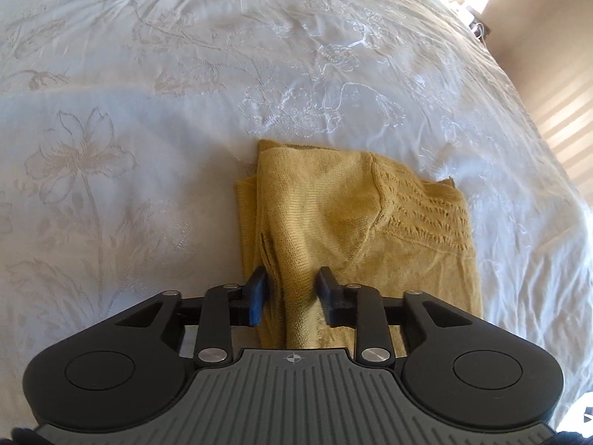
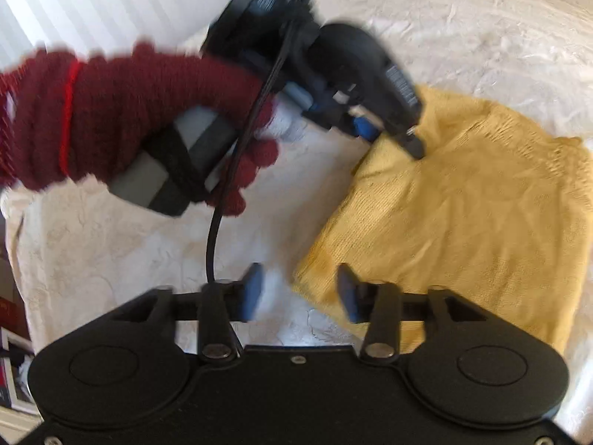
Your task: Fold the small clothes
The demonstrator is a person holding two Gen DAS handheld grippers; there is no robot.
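Bright daylight glares at the far bed (image 1: 222, 74) corner; the right wrist view is motion-blurred, edges bent by fisheye.

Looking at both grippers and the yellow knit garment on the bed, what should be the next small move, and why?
Probably close the left gripper on the raised ridge of the yellow garment: its open fingers already straddle that fold. The right gripper is open at the near corner, gripping nothing.

A folded knit sweater (image 1: 355, 222) lies on the bedspread (image 1: 148, 111) of a bed. The left gripper (image 1: 292, 289) is over the sweater's near edge, a ridge of fabric between its fingers. The right gripper (image 2: 300, 293) is at another corner, one finger over the sweater and one over the bedspread.
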